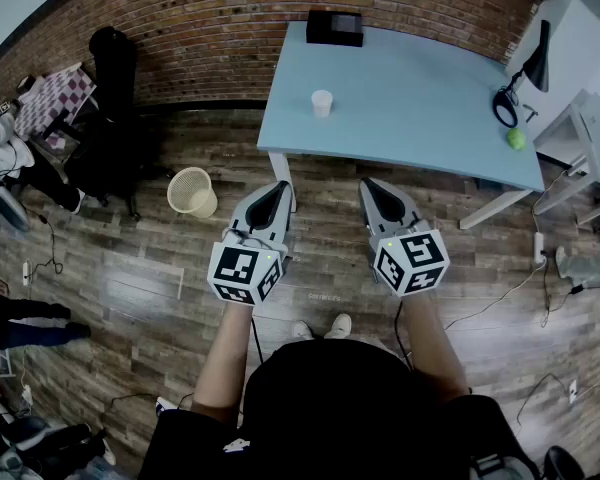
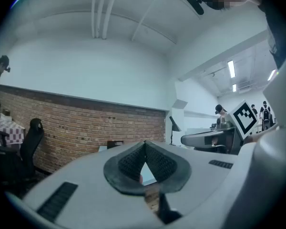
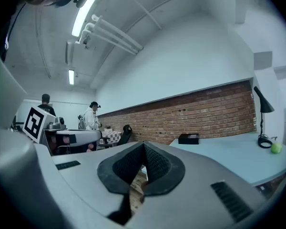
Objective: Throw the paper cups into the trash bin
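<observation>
We've got left tongs (image 1: 277, 188) and right tongs (image 1: 371, 187) both closed, empty. Paper cup (image 1: 322, 103) upright on tabletop (image 1: 430, 98); trash bin (image 1: 191, 191) on floor (image 1: 120, 268).

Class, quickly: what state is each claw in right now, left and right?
Left claw: closed, holding nothing.
Right claw: closed, holding nothing.

The floor (image 1: 130, 268) is wood plank with a slight sheen, the wall (image 1: 230, 28) rough brick, the table (image 1: 420, 108) smooth and matt. The paper cup (image 1: 322, 102) is matt white — the bin (image 1: 190, 190) cream openwork, seemingly plastic. The left gripper (image 2: 144, 147) and right gripper (image 3: 143, 147) have smooth grey plastic shells and dark, ribbed pads (image 2: 129, 163).
</observation>
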`<move>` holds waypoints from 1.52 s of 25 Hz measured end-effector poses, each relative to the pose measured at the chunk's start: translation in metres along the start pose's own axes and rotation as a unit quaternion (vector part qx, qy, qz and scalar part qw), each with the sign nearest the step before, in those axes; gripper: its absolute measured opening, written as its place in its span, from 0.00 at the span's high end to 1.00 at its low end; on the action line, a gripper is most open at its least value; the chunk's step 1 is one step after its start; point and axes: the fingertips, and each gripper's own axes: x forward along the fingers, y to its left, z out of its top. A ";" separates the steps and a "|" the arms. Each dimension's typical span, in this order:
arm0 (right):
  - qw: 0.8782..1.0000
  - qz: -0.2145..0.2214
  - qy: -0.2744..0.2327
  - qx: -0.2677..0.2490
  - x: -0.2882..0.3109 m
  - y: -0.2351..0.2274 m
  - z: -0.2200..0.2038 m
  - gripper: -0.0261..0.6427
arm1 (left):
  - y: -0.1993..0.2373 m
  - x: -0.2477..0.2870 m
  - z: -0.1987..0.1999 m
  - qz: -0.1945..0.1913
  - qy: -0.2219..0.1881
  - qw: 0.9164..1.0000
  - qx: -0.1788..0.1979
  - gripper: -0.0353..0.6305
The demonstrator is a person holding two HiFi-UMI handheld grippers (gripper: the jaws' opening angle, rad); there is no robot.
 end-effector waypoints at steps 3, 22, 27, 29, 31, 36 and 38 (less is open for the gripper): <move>1.000 0.003 0.001 0.002 -0.011 -0.007 -0.002 0.96 | -0.014 0.001 0.000 0.003 0.002 1.000 0.000 0.93; 0.999 0.046 -0.012 0.025 -0.045 -0.063 -0.005 0.95 | -0.079 0.027 -0.001 0.030 0.016 0.999 0.008 0.93; 0.998 0.047 -0.015 0.031 -0.050 -0.068 -0.007 0.95 | -0.083 0.029 -0.002 0.033 0.023 0.999 0.014 0.93; 0.998 0.047 -0.015 0.034 -0.051 -0.071 -0.008 0.95 | -0.084 0.033 -0.001 0.032 0.023 0.999 0.016 0.93; 0.998 0.047 -0.015 0.037 -0.051 -0.075 -0.010 0.95 | -0.086 0.037 -0.001 0.031 0.024 0.999 0.018 0.93; 0.998 0.048 -0.011 0.037 -0.043 -0.077 -0.011 0.95 | -0.084 0.042 -0.006 0.026 0.031 0.999 0.019 0.93; 0.998 0.052 -0.010 0.034 -0.039 -0.075 -0.011 0.95 | -0.078 0.043 -0.007 0.029 0.028 0.999 0.015 0.93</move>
